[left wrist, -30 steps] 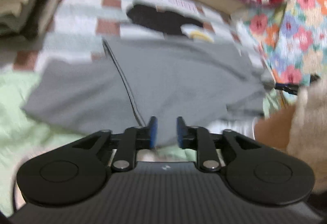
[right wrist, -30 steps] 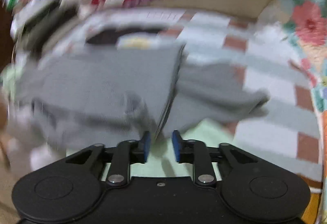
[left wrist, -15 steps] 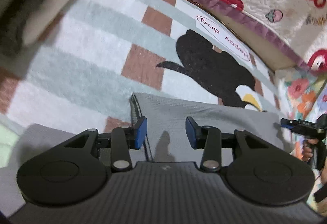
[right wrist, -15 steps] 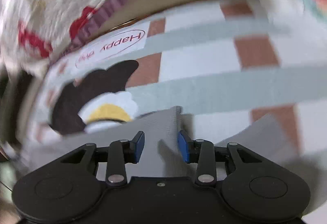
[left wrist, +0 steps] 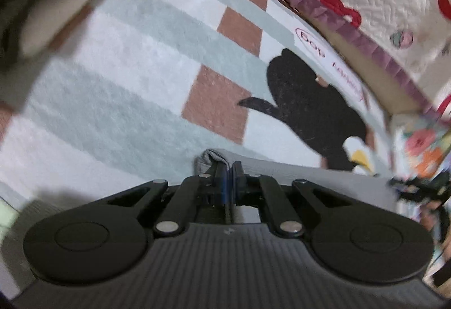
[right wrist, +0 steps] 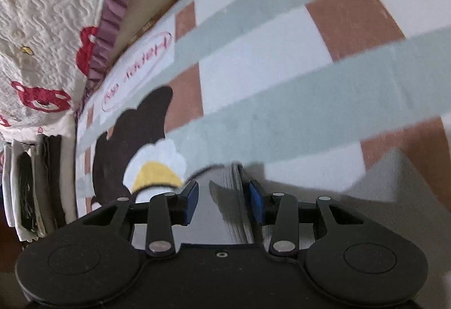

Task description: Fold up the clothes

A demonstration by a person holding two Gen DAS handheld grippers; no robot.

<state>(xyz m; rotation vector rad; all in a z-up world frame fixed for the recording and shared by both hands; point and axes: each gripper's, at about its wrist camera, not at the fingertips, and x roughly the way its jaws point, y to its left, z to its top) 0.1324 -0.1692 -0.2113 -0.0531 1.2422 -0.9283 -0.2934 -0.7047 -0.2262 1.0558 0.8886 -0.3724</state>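
A grey garment [left wrist: 324,179] lies flat on a checked rug, folded lengthwise. My left gripper [left wrist: 229,176] is shut on the garment's far left corner, and a bunched bit of grey cloth [left wrist: 207,161] pokes out past its fingertips. My right gripper [right wrist: 222,196] stands open over the garment's [right wrist: 217,213] far right corner, with the folded edge between its blue pads [right wrist: 256,200]. In the left wrist view the right gripper [left wrist: 420,190] shows at the right edge, held by a hand.
The rug [right wrist: 282,100] has pale green, white and brown checks and a black cartoon dog [left wrist: 310,106]. A quilted bedspread with red bears [right wrist: 42,27] hangs beyond. Folded clothes [right wrist: 31,185] are stacked at the rug's left side. A floral cloth [left wrist: 422,148] lies right.
Both grippers have dropped from above the garment to its far corners. The left one has shut on the left corner; the right one has opened wider around the right corner's edge.
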